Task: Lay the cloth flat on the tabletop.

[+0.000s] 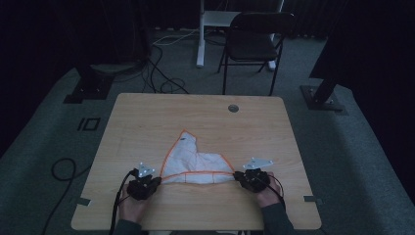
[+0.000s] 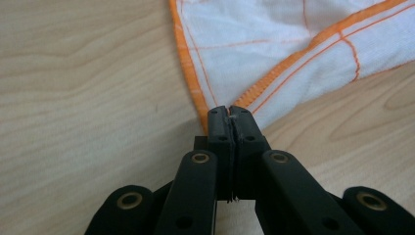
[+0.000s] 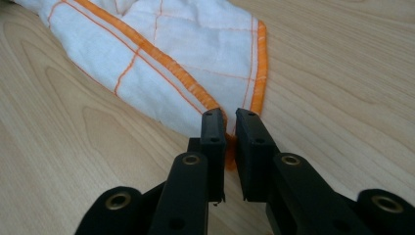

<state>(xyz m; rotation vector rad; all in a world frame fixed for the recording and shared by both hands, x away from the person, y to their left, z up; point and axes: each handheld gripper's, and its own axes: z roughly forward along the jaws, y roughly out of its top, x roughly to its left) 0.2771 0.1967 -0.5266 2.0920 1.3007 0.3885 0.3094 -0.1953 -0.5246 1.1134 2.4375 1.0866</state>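
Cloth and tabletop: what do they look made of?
Cloth: looks like soft woven cotton, matte white with thin orange grid lines and a stitched orange hem; it creases and drapes limply where each claw pinches a corner. Exact fibre can't be told.
Tabletop: pale wood-grain surface, smooth and low-sheen; the even, flat grain suggests laminate or veneer rather than solid wood, though that stays open.

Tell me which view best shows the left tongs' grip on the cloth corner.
Left gripper view: the left tongs sit closed on the cloth corner where its orange hems meet, seen close up. The high view shows both tongs at the cloth's near corners, too small for contact detail. The right gripper view shows the opposite corner between the right tongs.
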